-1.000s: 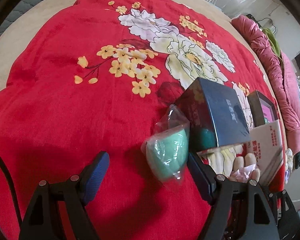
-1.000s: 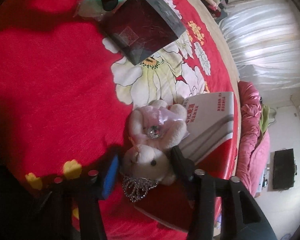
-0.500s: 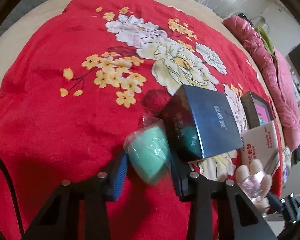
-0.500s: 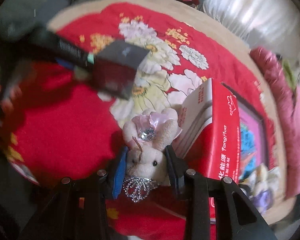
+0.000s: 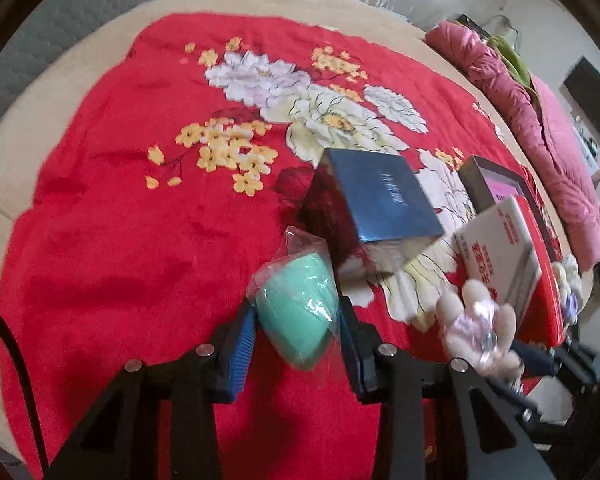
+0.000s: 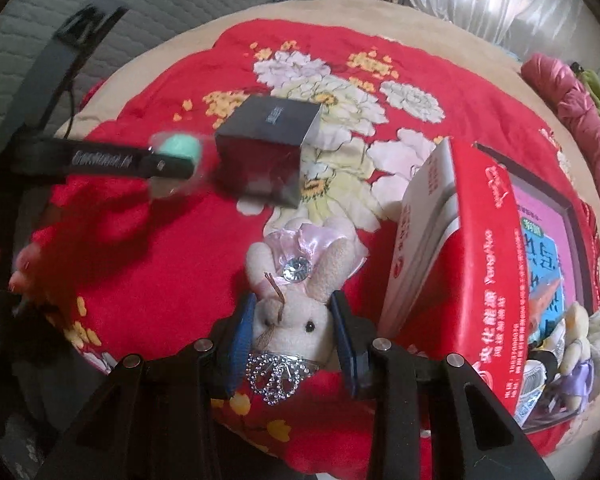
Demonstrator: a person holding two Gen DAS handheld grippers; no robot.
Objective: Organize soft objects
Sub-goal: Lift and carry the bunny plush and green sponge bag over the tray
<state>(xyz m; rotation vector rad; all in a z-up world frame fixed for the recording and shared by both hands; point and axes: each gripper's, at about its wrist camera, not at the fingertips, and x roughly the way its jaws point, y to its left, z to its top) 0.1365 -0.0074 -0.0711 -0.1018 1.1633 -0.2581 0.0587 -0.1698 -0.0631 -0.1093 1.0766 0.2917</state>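
squeezing in, the left gripper (image 5: pixel 298 330) has just closed its blue pads on the bagged green sponge (image 5: pixel 296 310), just beside the dark box (image 5: pixel 374 204). right gripper (image 6: pixel 294 340) is pinching the plush rabbit's (image 6: pixel 296 308) head; only its view is showing the pink tray (image 6: pixel 556 280).

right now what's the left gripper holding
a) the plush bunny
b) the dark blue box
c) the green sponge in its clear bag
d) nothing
c: the left gripper has both blue pads pressed on the green sponge in its clear bag, while the plush bunny sits in the right gripper.
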